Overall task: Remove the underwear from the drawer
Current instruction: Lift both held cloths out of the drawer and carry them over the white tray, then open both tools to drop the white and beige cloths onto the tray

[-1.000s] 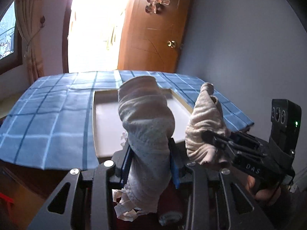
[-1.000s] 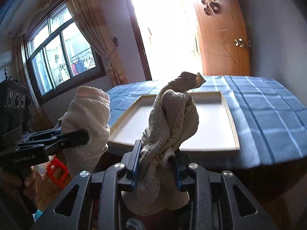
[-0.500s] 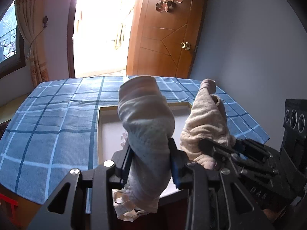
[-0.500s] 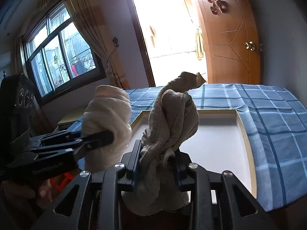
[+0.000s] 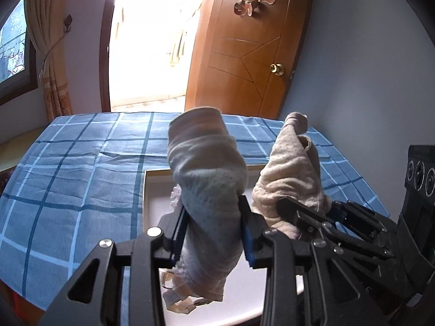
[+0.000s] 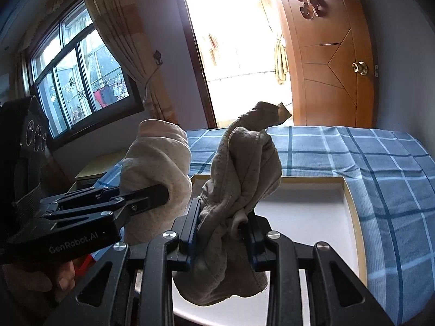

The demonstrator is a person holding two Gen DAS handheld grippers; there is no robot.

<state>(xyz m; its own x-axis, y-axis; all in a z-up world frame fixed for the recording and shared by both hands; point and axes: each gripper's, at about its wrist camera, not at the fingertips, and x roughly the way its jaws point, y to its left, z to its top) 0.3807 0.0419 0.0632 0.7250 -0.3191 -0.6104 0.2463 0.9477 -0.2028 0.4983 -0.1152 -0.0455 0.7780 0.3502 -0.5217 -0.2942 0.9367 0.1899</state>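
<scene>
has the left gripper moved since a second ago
Yes. The left gripper, shut on the pale underwear, has advanced over the white tray on the blue checked cloth: the tray's near edge has slid below the jaws and the door looms closer.

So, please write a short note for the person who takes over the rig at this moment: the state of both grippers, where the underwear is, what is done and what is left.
Left gripper: shut on the pale grey underwear, held upright.
Right gripper: shut on the beige underwear, twisted and upright.
Both pieces are in the air above the white tray, which lies on the blue checked cloth. The drawer is not in view.
Done: both pieces are gripped and lifted.
Left: probably to lower them onto the tray or the cloth and open the jaws.
</scene>
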